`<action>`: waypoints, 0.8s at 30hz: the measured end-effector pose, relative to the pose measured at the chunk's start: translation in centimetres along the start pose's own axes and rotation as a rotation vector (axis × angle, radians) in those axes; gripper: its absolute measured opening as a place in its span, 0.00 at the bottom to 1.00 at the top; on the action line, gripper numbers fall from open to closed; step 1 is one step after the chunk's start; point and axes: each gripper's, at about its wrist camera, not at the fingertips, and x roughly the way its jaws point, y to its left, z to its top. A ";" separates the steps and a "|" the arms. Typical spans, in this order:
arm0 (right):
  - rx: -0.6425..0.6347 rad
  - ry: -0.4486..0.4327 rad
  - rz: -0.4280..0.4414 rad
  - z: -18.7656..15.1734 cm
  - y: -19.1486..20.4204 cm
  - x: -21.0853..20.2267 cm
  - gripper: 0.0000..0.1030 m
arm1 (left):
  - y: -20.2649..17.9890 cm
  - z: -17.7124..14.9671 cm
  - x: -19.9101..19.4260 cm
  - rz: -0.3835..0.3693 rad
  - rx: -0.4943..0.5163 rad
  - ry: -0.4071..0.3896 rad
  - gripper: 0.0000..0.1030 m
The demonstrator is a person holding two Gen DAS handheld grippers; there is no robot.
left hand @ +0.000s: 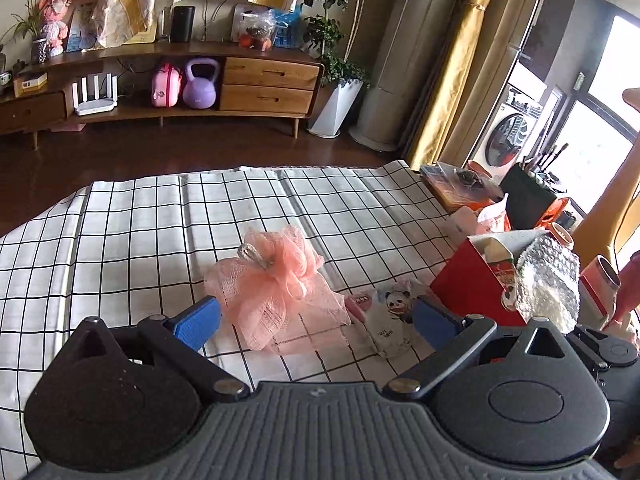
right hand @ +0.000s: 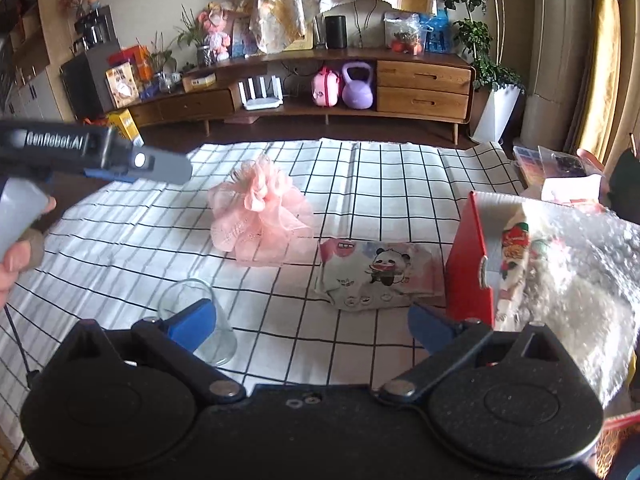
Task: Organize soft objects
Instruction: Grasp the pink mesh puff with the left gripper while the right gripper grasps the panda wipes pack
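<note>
From where I stand, the pink bath pouf [left hand: 276,268] sits near the middle of the checked tablecloth [left hand: 140,232], and everything else is best placed against it. It rests on a folded pink mesh cloth [left hand: 304,312] that pokes out beneath it on the near side. Just to the right of the pouf, close but apart from it, lies a panda-print tissue pack [right hand: 380,276], flat on the cloth. Further right again stands an open red box [right hand: 470,264] with bubble wrap [right hand: 580,272] spilling out of its top; it stands near the cloth's right edge. Nearer than the pouf and to its left, a clear glass [right hand: 200,320] stands on the cloth, partly behind a blue finger of the right gripper.

The left gripper [left hand: 316,320] hangs just in front of the pouf, its blue fingers spread wide with nothing between them; the left one lies near the mesh cloth's edge, the right one overlaps the tissue pack in the view. The right gripper [right hand: 308,326] is likewise spread wide and holds nothing, set back nearer than the tissue pack.

Left of the pouf and beyond it, the cloth lies bare as far as its far edge, where dark floor [left hand: 200,148] begins.
</note>
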 end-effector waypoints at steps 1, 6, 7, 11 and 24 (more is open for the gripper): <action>0.000 0.002 -0.004 0.1 0.0 0.6 0.99 | 0.2 0.4 0.6 0.005 -0.010 0.005 1.00; 0.008 0.018 -0.015 1.0 -0.5 3.7 0.99 | 0.7 1.6 4.0 0.048 -0.029 0.036 1.00; -0.002 0.024 -0.020 1.2 -0.5 4.4 0.99 | 0.8 1.7 4.7 0.057 -0.036 0.045 1.00; -0.019 0.048 -0.028 1.7 -0.7 6.8 0.98 | 0.9 1.9 7.3 0.094 -0.031 0.075 1.00; -0.137 0.074 -0.050 2.3 0.2 12.6 0.95 | 0.6 2.0 13.6 0.173 -0.001 0.146 1.00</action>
